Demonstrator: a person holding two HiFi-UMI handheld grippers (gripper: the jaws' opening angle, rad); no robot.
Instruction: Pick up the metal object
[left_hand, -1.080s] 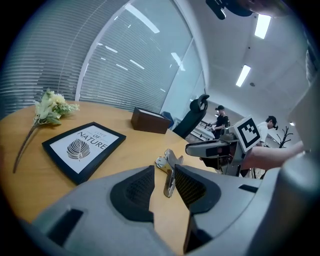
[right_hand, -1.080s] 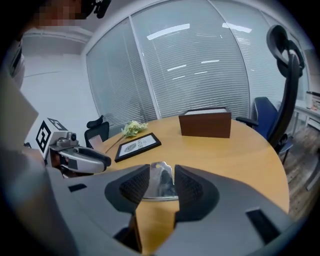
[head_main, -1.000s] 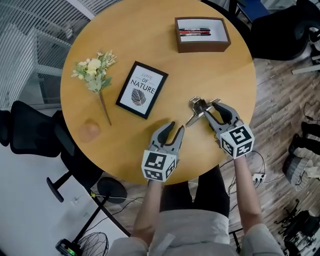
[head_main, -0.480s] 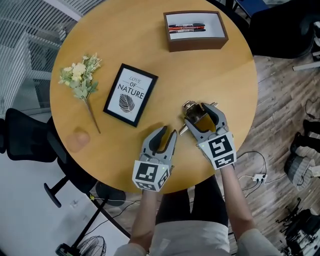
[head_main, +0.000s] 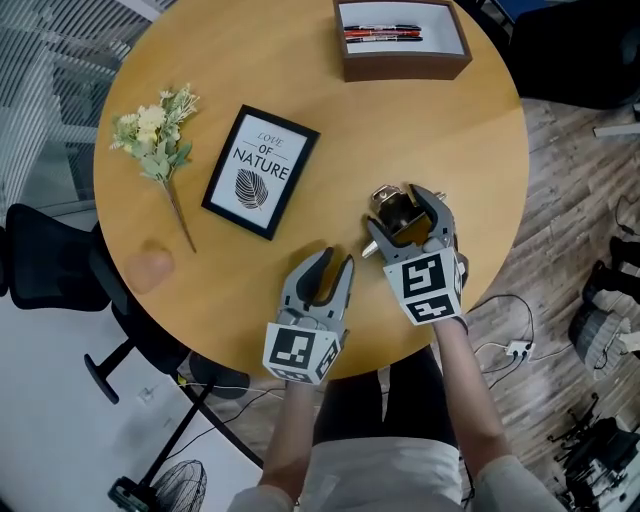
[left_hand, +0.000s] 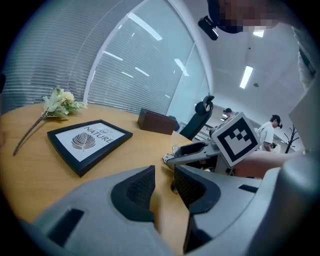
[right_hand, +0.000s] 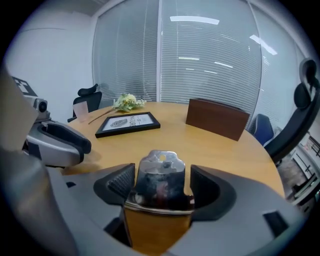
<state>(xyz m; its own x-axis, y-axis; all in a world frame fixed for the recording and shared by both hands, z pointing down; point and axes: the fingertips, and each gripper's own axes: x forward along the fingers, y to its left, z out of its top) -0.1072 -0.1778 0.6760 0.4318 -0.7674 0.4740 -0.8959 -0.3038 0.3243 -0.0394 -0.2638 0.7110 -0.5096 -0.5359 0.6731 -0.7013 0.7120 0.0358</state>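
Observation:
A shiny metal object (head_main: 389, 207) lies on the round wooden table (head_main: 300, 60), near its front right. My right gripper (head_main: 400, 214) straddles it and the jaws are opening. In the right gripper view the metal object (right_hand: 160, 170) sits between the two pads with a thin gap on each side. My left gripper (head_main: 335, 262) rests to the left of it, its jaws a little apart with nothing between them (left_hand: 164, 182). The left gripper view shows the right gripper's finger (left_hand: 192, 152) and marker cube just ahead.
A black picture frame (head_main: 260, 170) with a leaf print lies left of centre, and a sprig of pale flowers (head_main: 150, 135) further left. At the back stands a brown tray (head_main: 400, 68) with pens. The table's front edge runs just under both grippers.
My right gripper has moved left and forward over the metal object, so that the object now lies between wider jaws. The left gripper has barely moved.

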